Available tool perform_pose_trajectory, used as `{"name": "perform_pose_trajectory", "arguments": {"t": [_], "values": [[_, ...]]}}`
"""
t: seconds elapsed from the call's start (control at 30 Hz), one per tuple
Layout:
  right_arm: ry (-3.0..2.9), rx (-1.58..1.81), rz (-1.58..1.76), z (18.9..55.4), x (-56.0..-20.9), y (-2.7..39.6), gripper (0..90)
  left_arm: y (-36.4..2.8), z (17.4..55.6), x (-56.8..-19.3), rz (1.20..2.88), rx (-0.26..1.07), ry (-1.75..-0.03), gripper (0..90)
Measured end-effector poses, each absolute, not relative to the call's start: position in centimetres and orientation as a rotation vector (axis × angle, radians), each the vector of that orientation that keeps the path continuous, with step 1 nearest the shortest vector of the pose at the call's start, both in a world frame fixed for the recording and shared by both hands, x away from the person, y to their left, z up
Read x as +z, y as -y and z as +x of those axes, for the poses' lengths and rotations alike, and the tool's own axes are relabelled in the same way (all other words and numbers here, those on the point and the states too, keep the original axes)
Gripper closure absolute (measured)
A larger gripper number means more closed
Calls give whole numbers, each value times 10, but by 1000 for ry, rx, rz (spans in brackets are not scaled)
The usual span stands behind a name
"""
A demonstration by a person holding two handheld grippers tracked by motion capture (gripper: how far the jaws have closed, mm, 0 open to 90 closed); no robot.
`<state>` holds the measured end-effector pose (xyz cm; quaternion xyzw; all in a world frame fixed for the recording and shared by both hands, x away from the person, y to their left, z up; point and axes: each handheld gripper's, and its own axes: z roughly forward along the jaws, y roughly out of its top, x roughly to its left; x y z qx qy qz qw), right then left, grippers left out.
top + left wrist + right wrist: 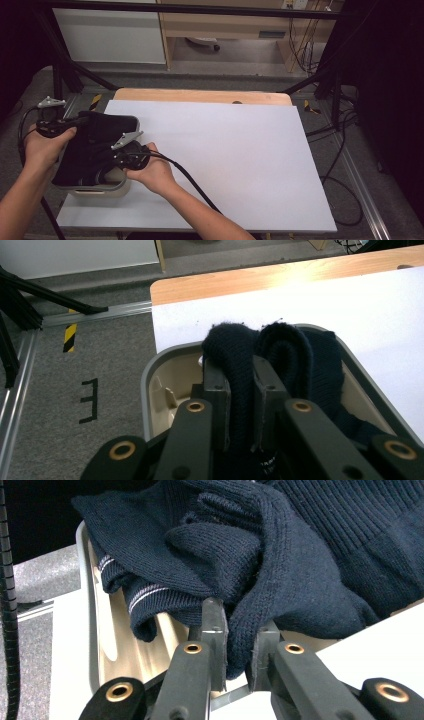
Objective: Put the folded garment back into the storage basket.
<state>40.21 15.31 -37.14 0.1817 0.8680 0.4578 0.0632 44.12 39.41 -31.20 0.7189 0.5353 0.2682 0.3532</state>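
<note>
Fingers of both grippers, left [241, 405] and right [239, 652], pinch one navy sweater [280, 555] over one tub [165, 375].

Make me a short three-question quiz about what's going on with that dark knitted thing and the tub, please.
1. True or false: the left gripper is shut on the navy sweater.
2. The sweater lies in: A) a wooden drawer B) the beige basin C) a metal bucket.
3. What colour is the sheet covering the table?

Key: 1 true. 2 B. 3 white; the right gripper pinches the sweater too.
</note>
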Motion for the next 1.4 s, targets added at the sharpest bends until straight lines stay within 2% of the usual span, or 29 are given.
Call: {"name": "perform_pose_trajectory", "arguments": {"t": [0.03,0.07,0.1,0.13,0.17,0.23,0.3,0.53,0.63,0.7,0.97,1.03,1.13,1.3,1.4], "values": [[-2620,1379,548,402,-371,-153,780,-394,442,-313,1859,710,-1385,788],[-2620,1376,556,401,-371,-154,699,-394,442,-313,1840,736,-1388,756],[-2621,1375,561,400,-371,-155,581,-395,441,-314,1800,760,-1382,687],[-2624,1369,585,398,-370,-155,450,-396,441,-313,1776,763,-1380,570],[-2614,1352,593,396,-368,-155,371,-395,441,-311,1767,764,-1385,473],[-2531,1333,598,392,-365,-150,233,-393,438,-307,1776,785,-1378,355],[-2489,1363,610,389,-359,-142,207,-389,435,-303,1764,784,-1371,302],[-2479,1348,647,389,-340,-106,150,-370,424,-298,1761,751,-1333,215],[-2461,1357,673,391,-334,-88,135,-358,420,-300,1748,690,-1293,182],[-2448,1361,707,394,-331,-75,110,-348,416,-302,1773,707,-1274,146],[-2340,1298,834,406,-322,-33,85,-309,391,-320,1822,713,-1237,123],[-2300,1278,881,410,-321,-27,88,-303,384,-325,1825,670,-1176,91],[-2277,1273,909,413,-320,-18,81,-298,373,-335,1803,613,-1131,89],[-2296,1283,916,416,-316,-4,75,-289,361,-343,1828,657,-1140,100],[-2299,1293,911,417,-313,2,69,-290,355,-343,1777,666,-1161,104]]}}
